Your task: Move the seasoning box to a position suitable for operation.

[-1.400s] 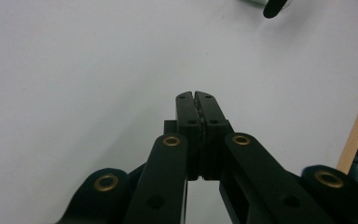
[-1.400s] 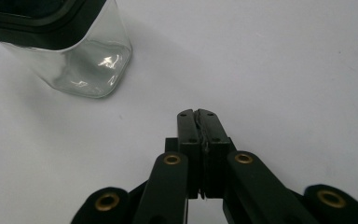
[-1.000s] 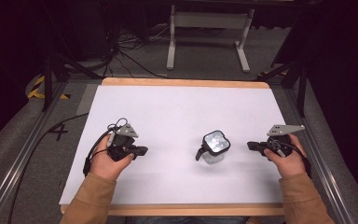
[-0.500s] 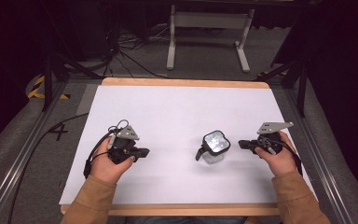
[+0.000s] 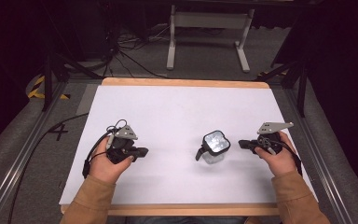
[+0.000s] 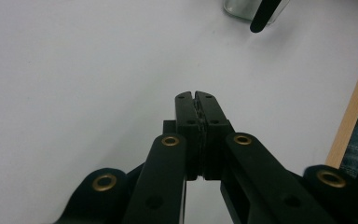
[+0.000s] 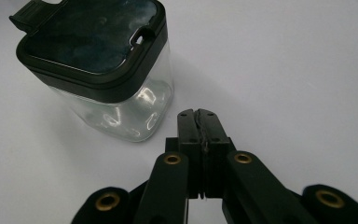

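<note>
A small clear square jar (image 5: 214,148) with a black lid stands upright on the white table top (image 5: 177,112), right of centre. In the right gripper view the jar (image 7: 107,70) is close, just left of the jaw tips, apart from them. My right gripper (image 5: 240,144) sits just right of the jar, pointing at it, shut and empty (image 7: 197,113). My left gripper (image 5: 144,151) rests at the table's left, aimed toward the jar, shut with nothing in it (image 6: 196,96). The jar's base (image 6: 242,8) shows far off at the top of the left gripper view.
A wooden rim (image 5: 182,83) borders the white top on its far and near sides. Metal rails (image 5: 23,154) run along both sides of the table. A grey stand (image 5: 207,28) and cables lie on the floor beyond.
My right gripper has slid a little to the left, nearer the jar. The left hand and the jar have stayed put.
</note>
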